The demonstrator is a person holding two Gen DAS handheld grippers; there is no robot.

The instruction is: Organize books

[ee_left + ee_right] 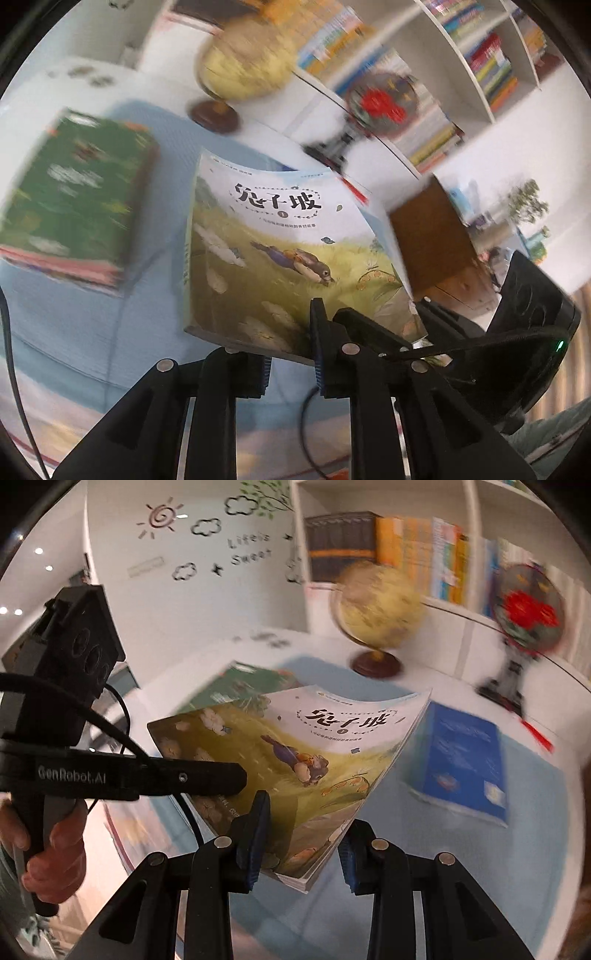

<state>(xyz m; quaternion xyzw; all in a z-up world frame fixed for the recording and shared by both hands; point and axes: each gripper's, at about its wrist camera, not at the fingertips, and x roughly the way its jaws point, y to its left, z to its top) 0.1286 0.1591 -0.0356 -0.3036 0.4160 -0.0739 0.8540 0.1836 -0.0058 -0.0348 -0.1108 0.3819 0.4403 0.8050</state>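
The paperback picture book (291, 254) with a running rabbit on a grassy cover carries the black brush title 兔子坡 above a small circled 1; the line of finer print under it is too small to read. It sits at the centre of both views, lifted clear of the pale blue table mat (480, 867) and bowed upward along its far edge. In the left wrist view the left gripper (291, 360) is clenched on the book's near lower edge, one blue-padded finger under the cover and one over it. In the right wrist view the right gripper (304, 847) has its two fingers on either side of the book's near corner, but whether the pads press it I cannot tell. The left tool's black arm, at the left of that view, bears the white lettering "GenRobot.AI". On the white wall at upper left, decals read "Life is Sweet" beside one spiral sun and four cloud outlines. Counting books off the shelves: one green-covered book (74, 192) atop a stack at the left, one blue-covered book (461, 764) flat on the mat at the right, one in hand. Two round ornaments stand behind: one yellow globe on a dark wooden base (376, 609) and one dark disc with red flowers on a black stand (528, 609). The white bookshelf (443, 55) holds many bright spines, too blurred to read.
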